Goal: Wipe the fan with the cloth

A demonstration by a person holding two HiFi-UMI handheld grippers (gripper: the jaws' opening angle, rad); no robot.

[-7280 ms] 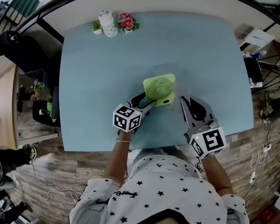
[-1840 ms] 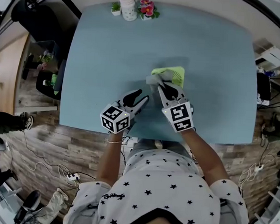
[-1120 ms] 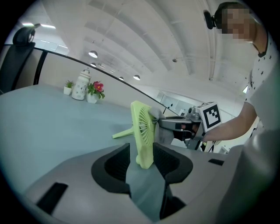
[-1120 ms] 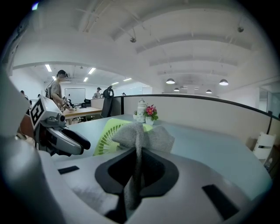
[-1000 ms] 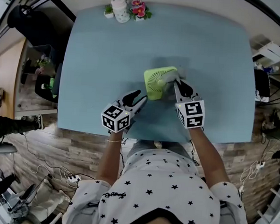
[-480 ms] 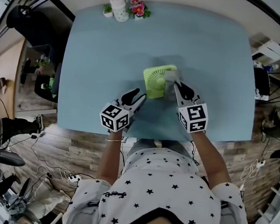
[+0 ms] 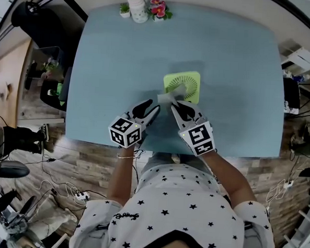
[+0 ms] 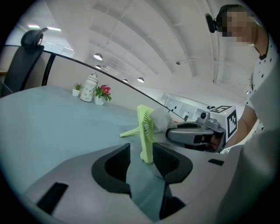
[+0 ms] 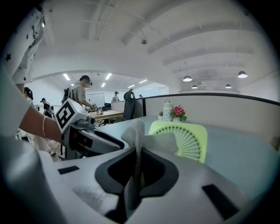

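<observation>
Fan (image 7: 182,86) stands upright mid-tabletop (image 7: 117,50), grille facing the right gripper (image 7: 178,103). Its fingers pinch the cloth (image 7: 166,98), which looks pressed on the fan's left edge, so it's nearest. Left gripper (image 7: 150,106) waits beside the fan, fingers wide, empty.

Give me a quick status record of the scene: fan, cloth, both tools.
fan: green, upright on the table
cloth: grey, against the fan's grille
right tool: shut on cloth
left tool: jaws apart, holding nothing, fan's edge just ahead
far edge: white jar, flowers
</observation>
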